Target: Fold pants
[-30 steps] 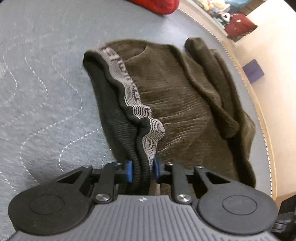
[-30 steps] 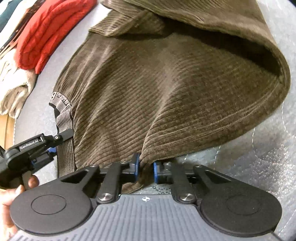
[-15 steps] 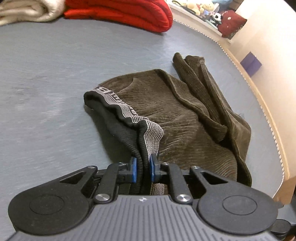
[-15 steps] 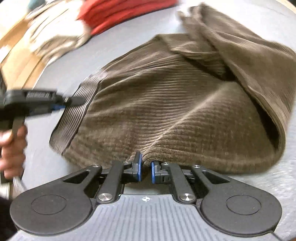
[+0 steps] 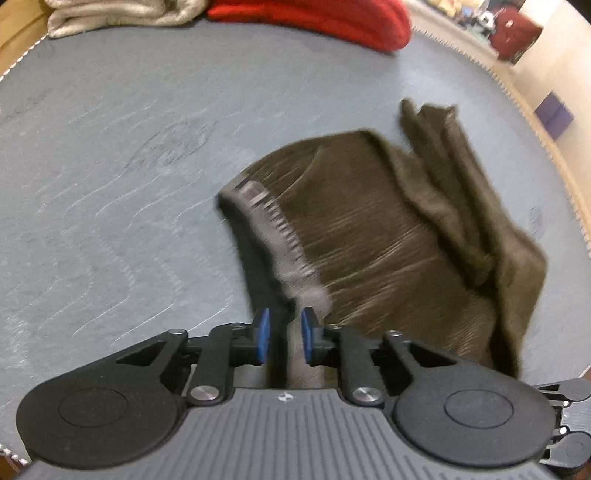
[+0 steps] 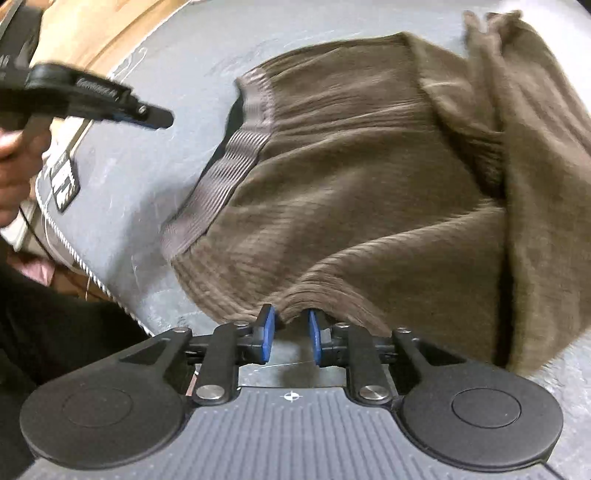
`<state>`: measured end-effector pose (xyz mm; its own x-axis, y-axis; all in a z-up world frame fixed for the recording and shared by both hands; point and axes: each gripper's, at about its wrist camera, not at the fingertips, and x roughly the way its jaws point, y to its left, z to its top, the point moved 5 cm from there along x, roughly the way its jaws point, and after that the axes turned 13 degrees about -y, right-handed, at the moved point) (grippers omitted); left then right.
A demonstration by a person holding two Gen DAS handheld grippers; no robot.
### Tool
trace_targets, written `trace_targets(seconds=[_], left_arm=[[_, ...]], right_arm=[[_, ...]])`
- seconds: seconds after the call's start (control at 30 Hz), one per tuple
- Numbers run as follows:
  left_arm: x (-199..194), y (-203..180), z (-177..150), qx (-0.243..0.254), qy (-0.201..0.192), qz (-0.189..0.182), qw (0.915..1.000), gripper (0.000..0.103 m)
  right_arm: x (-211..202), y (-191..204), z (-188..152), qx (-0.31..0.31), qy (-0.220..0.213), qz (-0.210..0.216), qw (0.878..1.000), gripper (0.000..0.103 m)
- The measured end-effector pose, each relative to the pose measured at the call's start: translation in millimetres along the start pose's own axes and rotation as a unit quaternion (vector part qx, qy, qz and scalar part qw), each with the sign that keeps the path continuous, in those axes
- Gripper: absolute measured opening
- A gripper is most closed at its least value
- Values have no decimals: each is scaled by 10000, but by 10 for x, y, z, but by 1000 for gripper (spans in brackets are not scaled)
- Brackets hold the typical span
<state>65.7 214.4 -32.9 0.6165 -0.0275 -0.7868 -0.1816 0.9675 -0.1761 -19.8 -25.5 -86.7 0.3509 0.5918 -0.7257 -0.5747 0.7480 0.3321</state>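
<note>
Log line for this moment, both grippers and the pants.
left gripper: opening, waistband between pads | right gripper: opening, off hem | pants: folded on mat

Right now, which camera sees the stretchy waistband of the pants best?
The right wrist view: the waistband runs its whole length there, ribs fairly clear, along the brown pants. In the left wrist view the waistband is smeared by blur, its near end between the gripper's fingers.

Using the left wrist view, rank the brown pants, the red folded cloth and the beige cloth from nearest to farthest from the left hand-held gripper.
1. Brown pants: right at the left hand-held gripper, waistband between its jaws, which have just been opening.
2. Red folded cloth: far edge of the grey surface, top centre.
3. Beige cloth: far edge too, top left; too close to the red cloth to call.
</note>
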Motion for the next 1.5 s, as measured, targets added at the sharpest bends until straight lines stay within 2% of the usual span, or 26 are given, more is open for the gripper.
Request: trace_targets(seconds=[0.1, 0.27, 0.37, 0.43, 0.47, 0.5, 0.63, 0.73, 0.8, 0.93, 1.03, 1.1, 1.2, 1.27, 1.37, 1.5], left_arm=[[1, -253, 72, 27, -166, -262, 9995, 25], [-75, -715, 253, 145, -505, -759, 9957, 25], [-103, -880, 315, 240, -619, -870, 9940, 25], [-83, -943, 320, 307, -657, -870, 9936, 27], [-80, -961, 327, 331, -665, -852, 9936, 30], [-55, -984, 333, 355, -657, -822, 9938, 31], [24, -978, 353, 452, -601, -626, 9952, 41], [73, -932, 374, 435, -565, -557, 9959, 45], [94, -899, 391, 424, -556, -494, 9963, 49], [152, -857, 414, 413, -531, -383, 9970, 53], [216, -846, 407, 434, -462, -282, 9976, 53], [231, -872, 406, 484, -457, -263, 9974, 53], [243, -916, 406, 506, -443, -306, 9973, 55], [251, -963, 395, 560, -432, -324, 9970, 56], [264, -1042, 356, 675, -404, -342, 9963, 57], [284, -1144, 305, 798, -380, -375, 9954, 58]], right_arm=[[-284, -265, 147, 263, -368, -140, 9989, 33], [-732, -729, 535, 173, -1098, -780, 9907, 33], [-842, -927, 811, -40, -1402, -1197, 9829, 34], [-772, -987, 960, -219, -1562, -1386, 9777, 47], [-702, -1054, 999, -305, -1591, -1460, 9759, 56], [-601, -1105, 1043, -408, -1568, -1500, 9753, 58], [-178, -1220, 1082, -679, -1404, -1610, 9746, 58], [55, -1293, 1055, -372, -1350, -1587, 9774, 58], [182, -1295, 1045, -316, -1108, -1643, 9797, 58], [343, -1211, 1106, -731, -1053, -1821, 9749, 59], [415, -1295, 1121, -656, -871, -2104, 9715, 55], [404, -1334, 1140, -545, -896, -2046, 9732, 38], [299, -1325, 1130, -674, -983, -1918, 9742, 22], [161, -1324, 1104, -737, -1087, -1813, 9746, 15], [-132, -1406, 1053, -648, -1325, -1612, 9758, 11], [-599, -1756, 911, -142, -1495, -1537, 9766, 8]])
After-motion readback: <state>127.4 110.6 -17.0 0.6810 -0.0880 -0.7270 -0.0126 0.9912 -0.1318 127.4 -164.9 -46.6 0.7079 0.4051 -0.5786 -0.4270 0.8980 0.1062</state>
